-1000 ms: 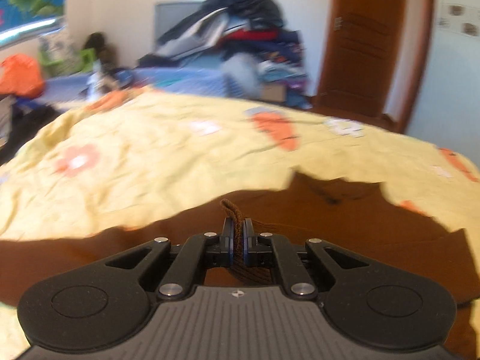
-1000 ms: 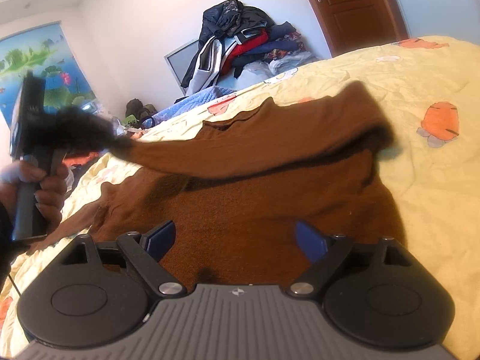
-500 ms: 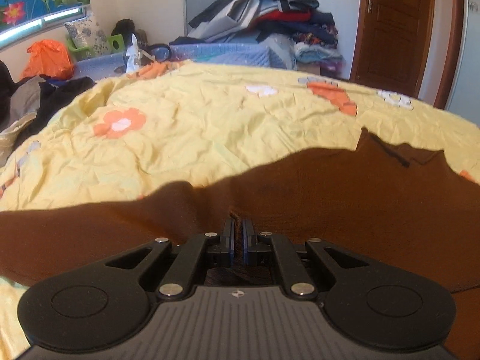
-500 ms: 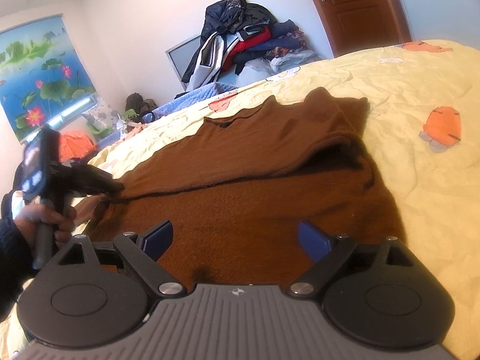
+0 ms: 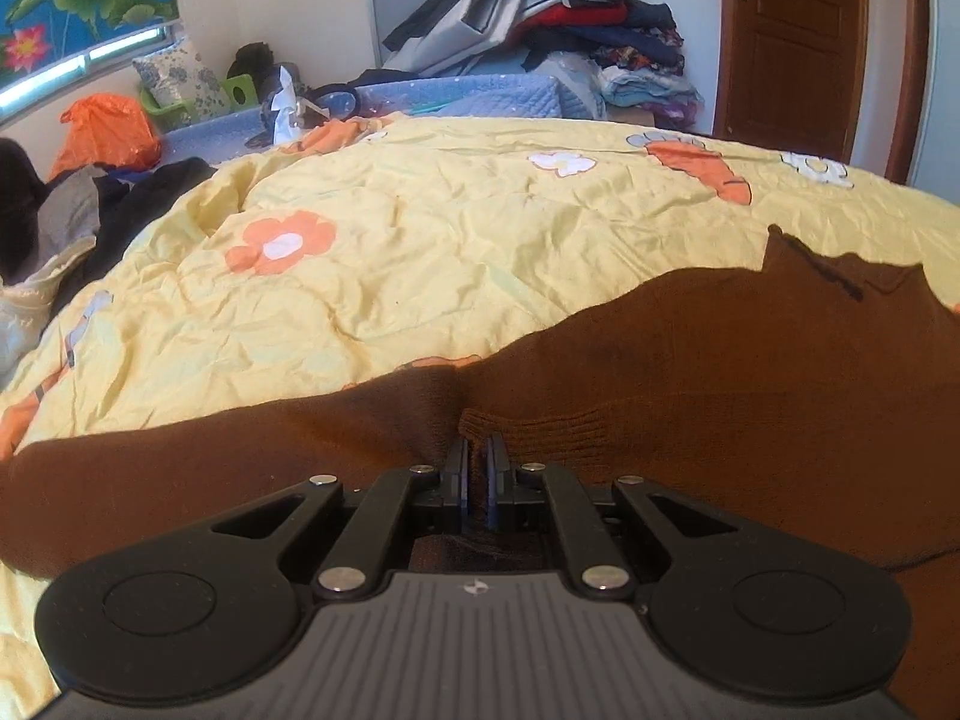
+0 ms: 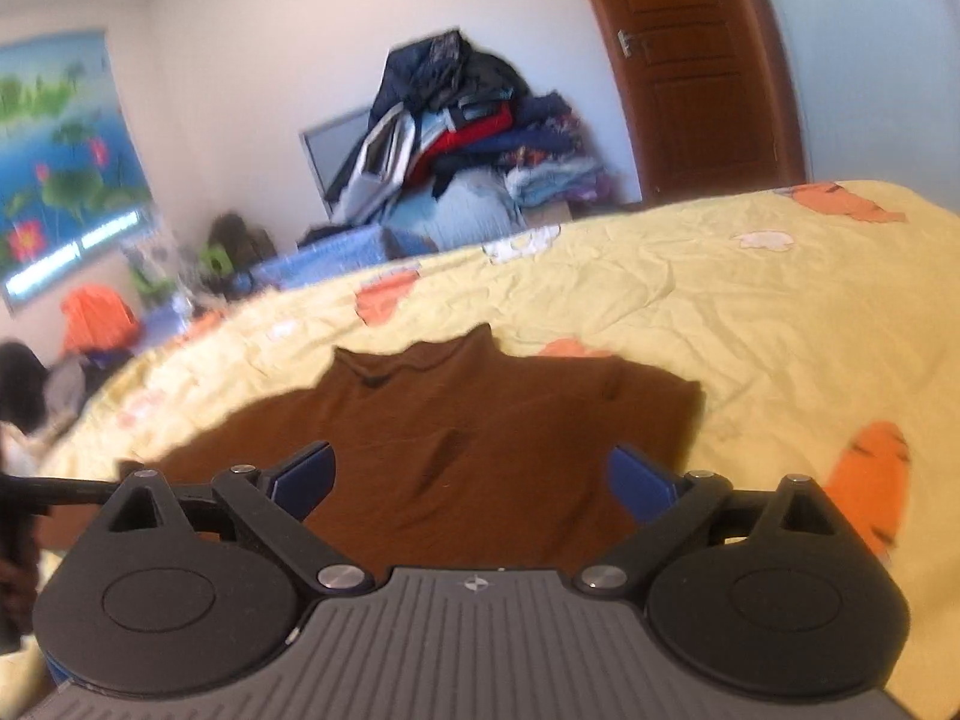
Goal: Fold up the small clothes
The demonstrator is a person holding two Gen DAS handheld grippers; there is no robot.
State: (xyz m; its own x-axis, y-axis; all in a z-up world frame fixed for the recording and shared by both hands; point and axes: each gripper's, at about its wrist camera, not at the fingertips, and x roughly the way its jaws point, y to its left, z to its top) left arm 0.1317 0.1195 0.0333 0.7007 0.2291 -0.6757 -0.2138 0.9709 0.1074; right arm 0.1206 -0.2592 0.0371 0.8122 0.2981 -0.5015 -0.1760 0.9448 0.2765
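1. The brown sweater (image 6: 480, 450) lies spread on the bed's yellow flowered quilt (image 5: 420, 252), neckline away from the cameras, one side already laid inward across the body.
2. The left tongs (image 5: 478, 468) are pressed together, pinching a ribbed edge of the sweater that stands up between the pads, low over the cloth.
3. The right tongs (image 6: 471, 480) are spreading wider with nothing between them; they hover above the sweater's near part, and that view is blurred.
4. The step in hand looks like setting down the fold carried by the left tongs. To do it well, the person should lower the pinched edge until it rests flat, keeping the ribbing taut so no ridge forms beneath it.
5. The edge should line up with the sweater's body before release, and the pads should part only once the cloth is down.
6. The free right tongs could then smooth the crease or take the next edge.
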